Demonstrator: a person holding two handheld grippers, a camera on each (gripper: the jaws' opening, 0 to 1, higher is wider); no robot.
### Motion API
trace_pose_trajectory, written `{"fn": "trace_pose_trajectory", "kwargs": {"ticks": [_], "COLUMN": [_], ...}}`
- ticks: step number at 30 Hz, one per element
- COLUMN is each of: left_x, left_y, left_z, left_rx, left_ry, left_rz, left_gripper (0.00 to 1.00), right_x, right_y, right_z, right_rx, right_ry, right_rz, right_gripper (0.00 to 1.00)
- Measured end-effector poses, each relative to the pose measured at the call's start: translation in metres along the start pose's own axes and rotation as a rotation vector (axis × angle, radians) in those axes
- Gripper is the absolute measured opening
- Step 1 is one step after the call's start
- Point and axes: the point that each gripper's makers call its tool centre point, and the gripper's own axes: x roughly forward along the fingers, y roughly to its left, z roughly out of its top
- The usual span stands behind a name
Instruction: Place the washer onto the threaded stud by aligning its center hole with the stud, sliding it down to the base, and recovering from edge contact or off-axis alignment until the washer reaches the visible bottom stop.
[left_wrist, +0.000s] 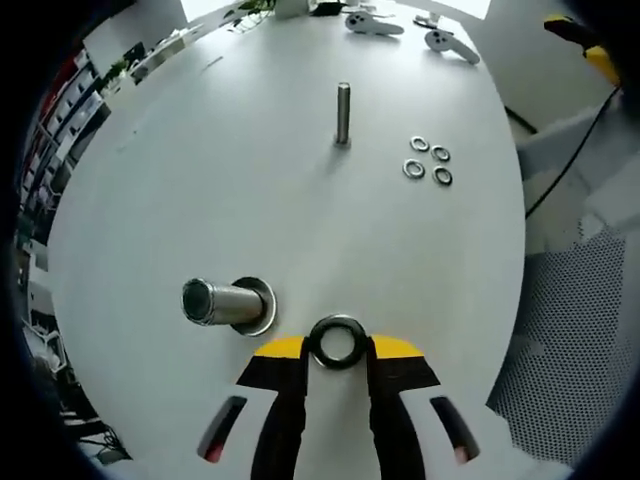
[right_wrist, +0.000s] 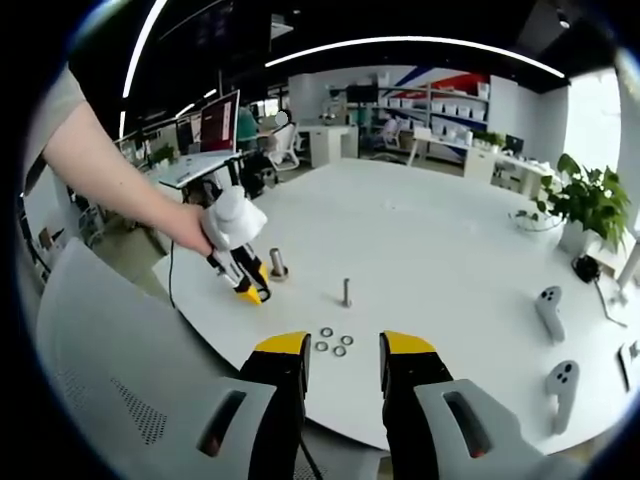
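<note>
Left to right on the bench (left_wrist: 150, 220): a thick stud (left_wrist: 222, 302) on its base, the left gripper (left_wrist: 338, 352) pinching a washer (left_wrist: 337, 342) by its rim just beside it, a thin stud (left_wrist: 343, 113) farther off, and four spare washers (left_wrist: 428, 160). To seat it well, I judge the washer should be carried over the thick stud, levelled, its hole centred on the tip, then lowered; if an edge catches, lift and re-centre. The right gripper (right_wrist: 343, 352) hangs back, jaws apart, holding nothing.
</note>
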Motion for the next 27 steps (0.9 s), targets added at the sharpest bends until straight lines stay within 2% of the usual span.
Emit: {"fn": "trace_pose_trajectory", "kwargs": {"ticks": [3,5,7,10,16,20,23,25,27], "left_x": [-0.002,-0.004,-0.006,-0.008,-0.009,-0.008,-0.008,-0.008,-0.008], "left_y": [-0.002,-0.003,-0.002,-0.002,-0.004,-0.008,-0.006,-0.007,-0.007], "left_z": [-0.007,-0.010,-0.019,-0.027,-0.026,-0.026,-0.026,-0.029,-0.030], "left_rx": [0.030,0.032,0.018,0.041,0.042,0.092,0.083,0.120,0.119], "left_ry": [0.046,0.062,0.104,0.140,0.118,0.136,0.131,0.141,0.154], "left_rz": [-0.010,-0.016,-0.019,-0.018,-0.022,-0.015,-0.024,-0.033,-0.031], "left_gripper": [0.21,0.21,0.21,0.21,0.24,0.27,0.27,0.27,0.27], "right_x": [0.000,0.000,0.000,0.000,-0.001,-0.001,-0.001,-0.001,-0.001], "right_y": [0.000,0.000,0.000,0.000,-0.001,-0.001,-0.001,-0.002,-0.002], "right_z": [0.000,0.000,0.000,-0.001,0.001,0.001,0.001,0.001,0.001], "right_rx": [-0.002,-0.002,-0.002,-0.004,-0.002,-0.002,0.000,0.000,0.000], "right_ry": [0.001,0.000,0.001,0.002,-0.005,-0.007,-0.007,-0.007,-0.006], "right_rz": [-0.001,0.000,0.000,0.001,-0.003,-0.005,-0.007,-0.007,-0.007], "right_gripper": [0.30,0.30,0.30,0.30,0.30,0.30,0.30,0.30,0.30]}}
